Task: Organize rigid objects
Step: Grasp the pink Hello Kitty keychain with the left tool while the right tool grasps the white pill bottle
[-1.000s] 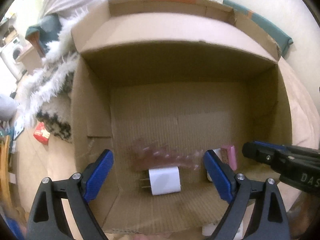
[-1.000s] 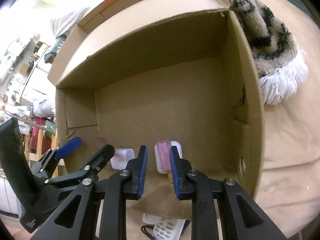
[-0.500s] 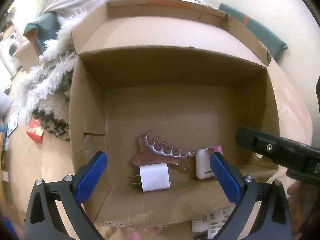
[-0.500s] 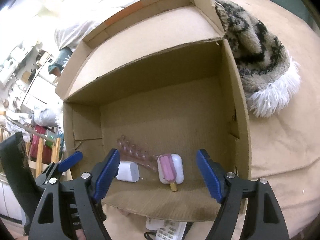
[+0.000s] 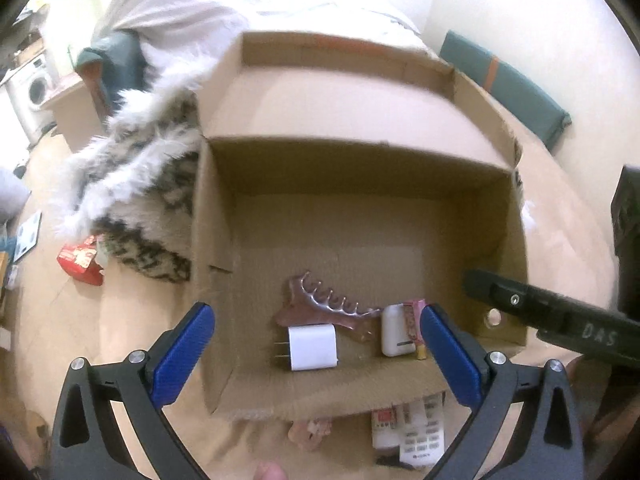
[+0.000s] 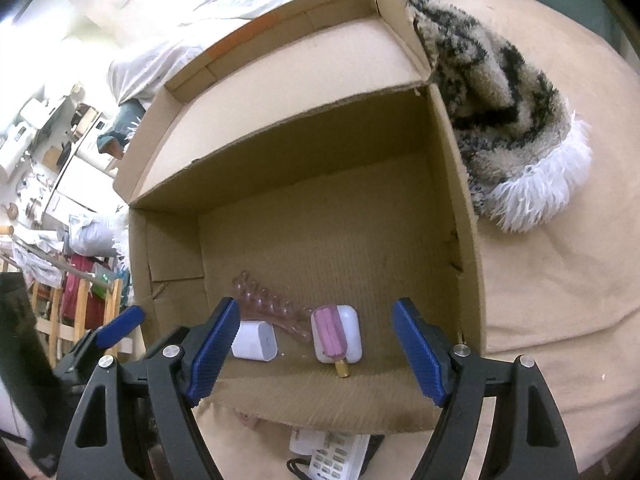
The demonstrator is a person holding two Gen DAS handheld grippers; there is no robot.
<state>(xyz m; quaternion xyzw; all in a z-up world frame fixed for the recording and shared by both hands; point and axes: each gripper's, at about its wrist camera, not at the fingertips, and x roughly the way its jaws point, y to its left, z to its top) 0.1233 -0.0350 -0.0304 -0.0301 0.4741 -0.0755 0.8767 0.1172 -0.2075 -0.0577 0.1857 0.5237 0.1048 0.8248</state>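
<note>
Right wrist view: the right gripper (image 6: 314, 350) stands spread above the near edge of the cardboard box (image 6: 460, 216), nothing between its blue pads. Its jaws have just been opening, and the pink popsicle-shaped item (image 6: 329, 330) now lies free on the white case (image 6: 350, 334) on the box floor. Beside these lie a pink hair claw (image 6: 272, 308) and a white charger plug (image 6: 256, 340), all crowded against the near wall.

Left wrist view: the left gripper (image 5: 316, 354) is likewise spread wide and empty, held over the same near edge, with its jaws just opened further.

Outstanding: a remote control (image 5: 420, 436) and a small pink item (image 5: 310, 428) remain outside the box on the beige cover, partly hidden under the near flap.

Risks, as judged:
- The popsicle item rests loose on the rounded case; a knock to the box could slide it off.
- Reaching for the remote from here means passing the folded-out flap; a finger could catch it and shift the box.
- Both grippers sit close together and could collide.
</note>
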